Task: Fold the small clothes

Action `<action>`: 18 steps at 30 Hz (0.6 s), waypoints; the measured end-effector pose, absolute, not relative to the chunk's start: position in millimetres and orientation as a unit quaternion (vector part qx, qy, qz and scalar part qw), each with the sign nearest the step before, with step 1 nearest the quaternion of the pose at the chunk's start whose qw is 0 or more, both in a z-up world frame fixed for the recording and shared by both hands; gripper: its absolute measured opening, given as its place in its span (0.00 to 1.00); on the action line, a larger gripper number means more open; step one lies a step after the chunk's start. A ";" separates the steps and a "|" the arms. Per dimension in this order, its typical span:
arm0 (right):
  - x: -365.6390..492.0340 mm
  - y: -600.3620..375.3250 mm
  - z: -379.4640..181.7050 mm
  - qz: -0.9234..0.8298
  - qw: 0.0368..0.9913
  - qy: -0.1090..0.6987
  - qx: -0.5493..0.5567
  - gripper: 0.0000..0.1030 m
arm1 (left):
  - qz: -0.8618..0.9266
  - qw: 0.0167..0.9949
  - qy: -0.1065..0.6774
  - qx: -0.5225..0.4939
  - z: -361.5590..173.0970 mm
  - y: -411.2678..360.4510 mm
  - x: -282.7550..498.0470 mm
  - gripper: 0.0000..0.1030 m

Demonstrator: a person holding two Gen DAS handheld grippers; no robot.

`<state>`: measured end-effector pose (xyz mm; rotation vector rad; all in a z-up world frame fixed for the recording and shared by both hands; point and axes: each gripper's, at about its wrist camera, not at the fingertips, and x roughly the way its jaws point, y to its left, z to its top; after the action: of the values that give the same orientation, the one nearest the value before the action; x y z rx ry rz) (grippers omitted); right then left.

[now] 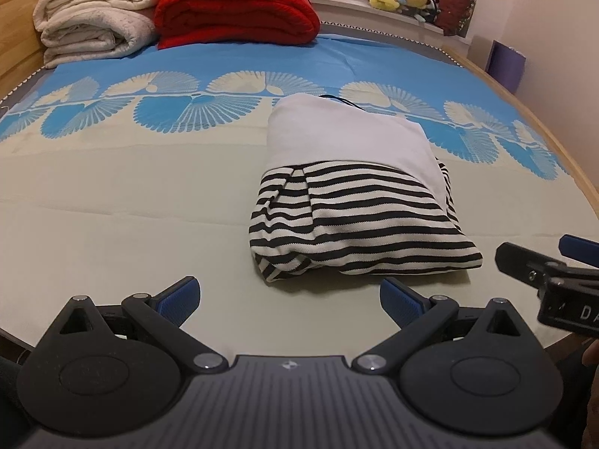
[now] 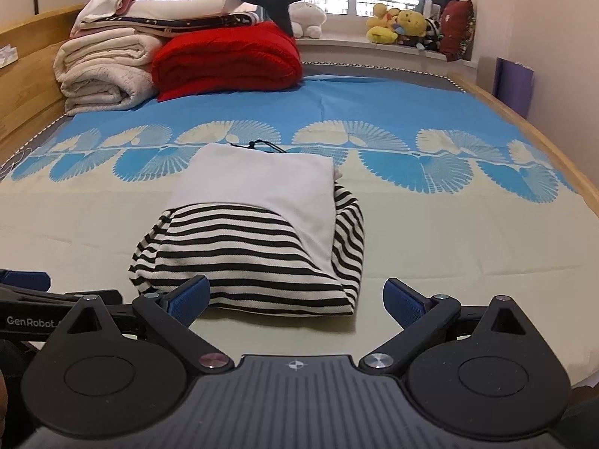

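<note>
Red blanket [image 2: 228, 58], cream blankets [image 2: 105, 75], plush toys [image 2: 402, 26]

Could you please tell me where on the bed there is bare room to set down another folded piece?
Left of the folded striped garment, the cream sheet lies bare up to the blue fan border; right of it another bare stretch runs to the wooden edge. The headboard corner is crowded with rolled white blankets and a red blanket.
</note>
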<state>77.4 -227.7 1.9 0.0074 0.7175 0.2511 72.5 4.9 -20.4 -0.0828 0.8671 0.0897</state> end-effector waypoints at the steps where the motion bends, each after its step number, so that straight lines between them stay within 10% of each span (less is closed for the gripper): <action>1: 76.9 -226.6 1.4 0.125 0.928 0.350 0.002 0.96 | 0.043 0.906 0.420 -0.040 -20.4 4.6 72.7 0.99; 18: 71.2 -211.3 1.1 0.141 0.929 0.340 -0.038 0.96 | 0.034 0.905 0.421 -0.037 -22.9 2.3 74.2 0.99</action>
<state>71.2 -211.3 1.1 -0.0785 0.6969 0.2898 74.2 2.3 -22.9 -0.0760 0.8704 0.0695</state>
